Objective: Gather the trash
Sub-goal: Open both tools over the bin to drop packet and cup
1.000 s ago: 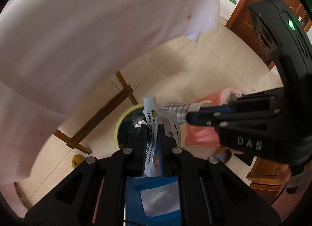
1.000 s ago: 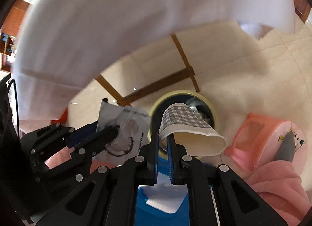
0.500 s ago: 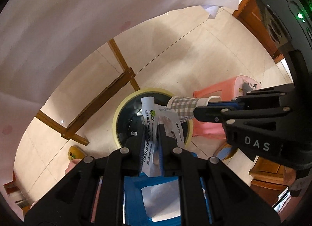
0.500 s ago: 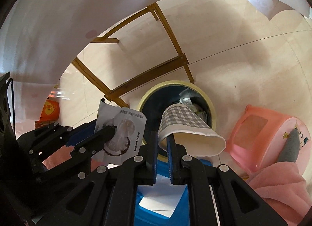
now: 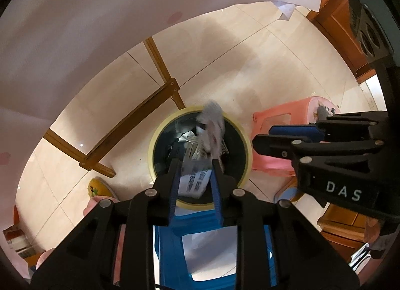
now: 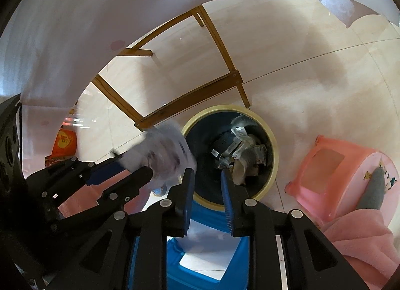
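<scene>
1. Both tools hang above the yellow-rimmed bin [image 5: 246,150], pointing steeply down at its dark mouth. A second ago each was clamped on a piece of trash: the left tool [image 5: 196,162] on a printed wrapper, the right tool [image 6: 206,173] on a checked paper cup.

2. Both pairs of jaws have just been opening, and now stand a little apart with nothing pressed between them.

3. In the left wrist view the wrapper [image 5: 212,127] is a motion-blurred grey-white shape over the far side of the bin's mouth, clear of the jaws. A printed white packet [image 5: 193,181] also shows between the left jaws, lower down; we think it is lying in the bin, though the view is too poor to be sure.

4. In the right wrist view the same wrapper smears just beyond the left tool's tips, near the bin's left rim.

5. The paper cup [image 6: 243,165] is gone from the right jaws. It appears to lie inside the bin among crumpled foil and packets, open end toward us.

6. For the task, we judge this the release: the cup is binned and the wrapper is falling, probably into the bin. Both tools are free for more trash.
</scene>
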`<state>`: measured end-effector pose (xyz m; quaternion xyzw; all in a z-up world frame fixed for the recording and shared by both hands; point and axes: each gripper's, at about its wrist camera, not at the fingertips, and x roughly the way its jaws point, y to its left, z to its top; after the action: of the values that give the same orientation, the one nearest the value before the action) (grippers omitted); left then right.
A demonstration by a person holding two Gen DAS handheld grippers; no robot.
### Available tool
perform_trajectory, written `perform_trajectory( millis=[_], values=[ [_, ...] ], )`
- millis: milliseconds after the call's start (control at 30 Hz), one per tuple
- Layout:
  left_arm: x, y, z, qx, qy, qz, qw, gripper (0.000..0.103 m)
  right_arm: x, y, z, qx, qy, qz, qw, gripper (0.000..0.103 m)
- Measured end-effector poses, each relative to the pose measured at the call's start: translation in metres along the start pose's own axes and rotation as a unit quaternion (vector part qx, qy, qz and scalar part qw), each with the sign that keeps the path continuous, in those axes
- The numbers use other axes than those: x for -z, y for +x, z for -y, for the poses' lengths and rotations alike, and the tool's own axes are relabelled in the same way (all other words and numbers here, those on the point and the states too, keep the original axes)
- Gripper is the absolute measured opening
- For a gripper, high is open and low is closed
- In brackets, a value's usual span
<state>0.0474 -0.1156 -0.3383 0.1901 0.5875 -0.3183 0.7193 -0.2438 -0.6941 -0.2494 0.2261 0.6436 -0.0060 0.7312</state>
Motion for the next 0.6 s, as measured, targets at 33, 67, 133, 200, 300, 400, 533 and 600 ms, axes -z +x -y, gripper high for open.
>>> perform_trajectory(
  millis=[33, 67, 133, 200, 300, 400, 533, 600],
  values=[
    [0.0, 0.0, 0.001, 0.001, 0.0, 0.0, 1.0, 0.021, -0.001, -0.001, -0.001, 0.001, -0.002, 0.001, 1.0, 0.022],
    [0.0, -0.001, 0.001, 0.003, 0.0, 0.0, 1.0, 0.021, 0.0, -0.001, -0.002, 0.001, -0.002, 0.002, 1.0, 0.022],
    [0.001, -0.001, 0.001, 0.004, 0.0, -0.001, 1.0, 0.021, 0.0, -0.002, -0.004, 0.002, -0.003, 0.002, 1.0, 0.022],
    [0.001, -0.002, 0.001, 0.006, -0.001, -0.004, 1.0, 0.021, 0.0, -0.003, -0.006, 0.003, -0.006, 0.003, 1.0, 0.022],
    [0.003, -0.004, 0.001, 0.011, -0.001, -0.005, 0.9999, 0.021, 0.001, -0.004, -0.01, 0.005, -0.013, 0.005, 1.0, 0.022],
    [0.003, -0.008, 0.003, 0.013, 0.002, 0.0, 0.9999, 0.021, 0.002, -0.007, -0.013, 0.008, -0.016, 0.007, 1.0, 0.022],
    [0.002, -0.01, 0.006, 0.008, 0.005, -0.004, 0.9999, 0.021, 0.002, -0.007, -0.012, 0.012, -0.016, 0.007, 1.0, 0.022],
    [0.003, -0.012, 0.007, 0.01, 0.005, -0.002, 0.9999, 0.024, 0.001, -0.007, -0.011, 0.014, -0.016, 0.008, 1.0, 0.022]
  ],
)
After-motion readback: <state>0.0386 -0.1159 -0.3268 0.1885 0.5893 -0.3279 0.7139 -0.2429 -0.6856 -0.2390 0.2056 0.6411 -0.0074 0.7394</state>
